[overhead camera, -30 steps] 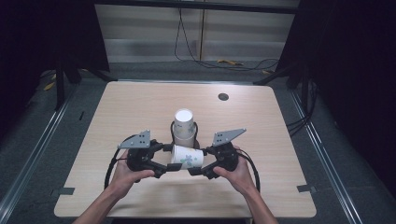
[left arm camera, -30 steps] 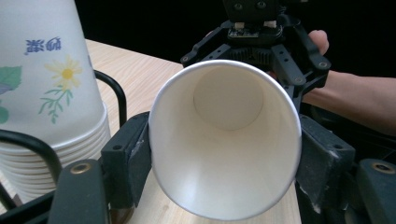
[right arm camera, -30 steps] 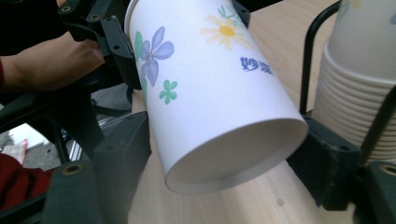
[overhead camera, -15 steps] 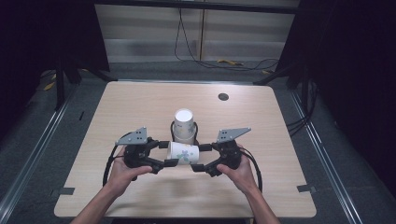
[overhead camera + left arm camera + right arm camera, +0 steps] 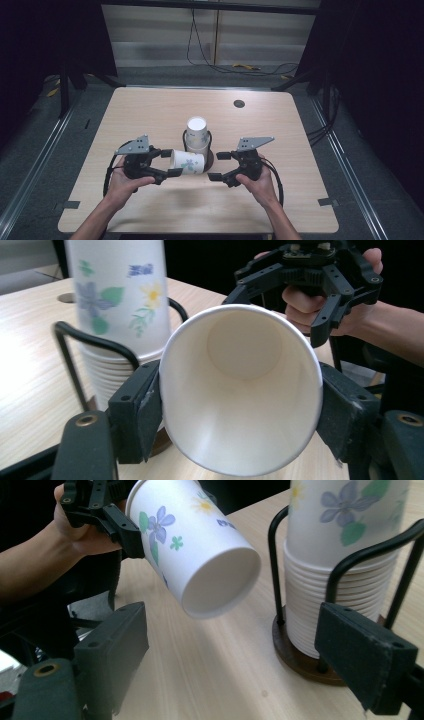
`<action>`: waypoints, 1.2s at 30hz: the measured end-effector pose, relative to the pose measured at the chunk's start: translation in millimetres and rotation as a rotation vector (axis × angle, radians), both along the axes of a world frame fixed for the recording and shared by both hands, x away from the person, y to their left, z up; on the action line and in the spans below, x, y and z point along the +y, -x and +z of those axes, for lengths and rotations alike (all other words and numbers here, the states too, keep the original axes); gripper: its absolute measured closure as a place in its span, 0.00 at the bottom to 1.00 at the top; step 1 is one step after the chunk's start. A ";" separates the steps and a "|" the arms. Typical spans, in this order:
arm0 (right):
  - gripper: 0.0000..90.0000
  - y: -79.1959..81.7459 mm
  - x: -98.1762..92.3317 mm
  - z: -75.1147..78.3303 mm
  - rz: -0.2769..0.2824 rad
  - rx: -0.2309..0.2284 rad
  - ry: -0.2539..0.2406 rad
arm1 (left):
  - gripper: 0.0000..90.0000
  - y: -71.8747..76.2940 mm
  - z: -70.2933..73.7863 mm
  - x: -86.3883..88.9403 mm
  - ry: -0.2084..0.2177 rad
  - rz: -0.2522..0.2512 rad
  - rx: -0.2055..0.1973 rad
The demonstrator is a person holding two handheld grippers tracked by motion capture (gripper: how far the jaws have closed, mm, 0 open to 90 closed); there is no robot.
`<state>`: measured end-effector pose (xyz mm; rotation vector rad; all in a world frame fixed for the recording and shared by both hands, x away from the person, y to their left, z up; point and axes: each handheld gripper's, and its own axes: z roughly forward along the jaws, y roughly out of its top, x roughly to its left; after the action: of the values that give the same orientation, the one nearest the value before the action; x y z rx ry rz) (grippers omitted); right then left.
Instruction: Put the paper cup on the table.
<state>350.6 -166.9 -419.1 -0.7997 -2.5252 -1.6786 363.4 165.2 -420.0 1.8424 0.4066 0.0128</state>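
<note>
Cup (image 5: 189, 162) lay on its side in the air, low over the tabletop (image 5: 150, 115), just in front of the stack of cups (image 5: 197, 133) in its black wire holder (image 5: 350, 560). The left gripper (image 5: 169, 163) clenched it near the rim, one finger (image 5: 142, 407) on each side, and the open mouth faced that gripper's camera.

A second ago both grippers had the cup between them. Then the fingers of the right gripper (image 5: 216, 166) opened wide and let go of the cup's bottom end. Now that gripper sat a little apart from the cup, with nothing between its fingers (image 5: 372, 667). So the cup had likely been passed over to the left hand (image 5: 122, 182), which carried it alone. The right hand (image 5: 257, 182) was free for the next job.

Some things were hard to see. From above, the cup hid part of the holder's brown base (image 5: 300, 665). How many cups sat in the stack could not be counted. The top of the stack was cut off in both gripper views. In the left gripper view, the near cup was blurry at its edge.
</note>
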 end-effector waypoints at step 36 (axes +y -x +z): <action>0.15 18.8 -31.9 -4.2 -0.244 -0.042 0.059 | 0.31 -4.0 2.6 66.5 -0.082 0.159 0.033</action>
<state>331.9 -198.8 -423.3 -1.1307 -2.6070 -1.7076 367.4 231.7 -417.4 1.8883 0.5826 0.1090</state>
